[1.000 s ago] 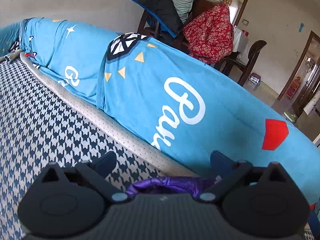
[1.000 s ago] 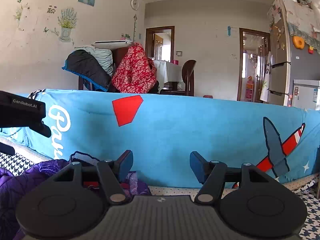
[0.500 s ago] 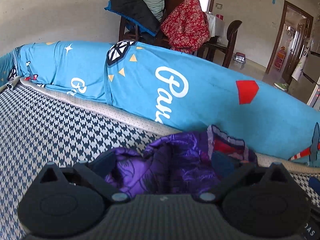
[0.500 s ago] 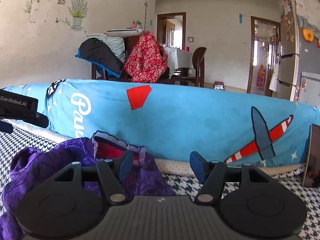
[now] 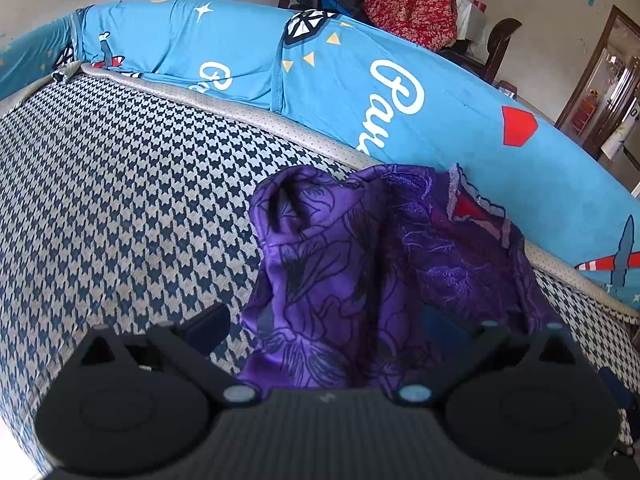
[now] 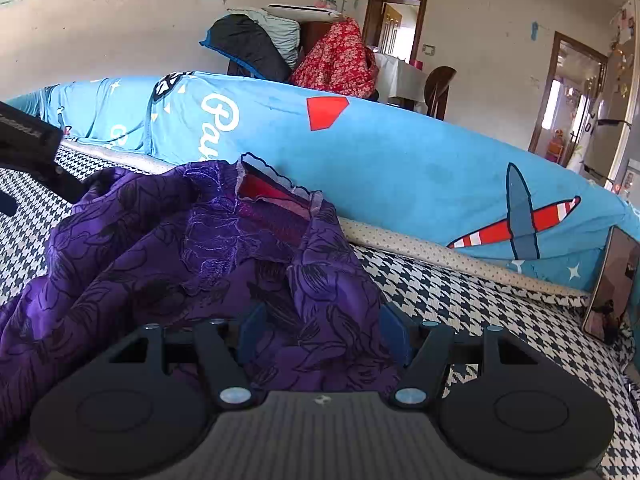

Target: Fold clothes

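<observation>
A crumpled purple garment (image 5: 344, 256) with a dark flower print and a red-lined neck opening lies on the houndstooth bed surface (image 5: 120, 208), close to the blue cover. My left gripper (image 5: 324, 322) hovers at its near edge, fingers spread wide, with cloth lying loosely between them. In the right wrist view the same purple garment (image 6: 168, 264) fills the left half. My right gripper (image 6: 323, 332) stands open over the garment's right edge, a fold of cloth between its blue pads (image 6: 394, 330) without being pinched. The left gripper's body (image 6: 28, 140) shows at that view's left edge.
A long blue printed cover (image 6: 400, 160) runs along the far edge of the bed. Behind it stand chairs piled with dark, grey and red clothes (image 6: 332, 60). A phone-like screen (image 6: 612, 284) leans at the right. Houndstooth surface (image 6: 480, 300) lies bare right of the garment.
Both grippers have drawn back from the blue cover and tipped downward. The purple garment, earlier only peeking at the lower edge, now lies in full view between and ahead of the fingers.
</observation>
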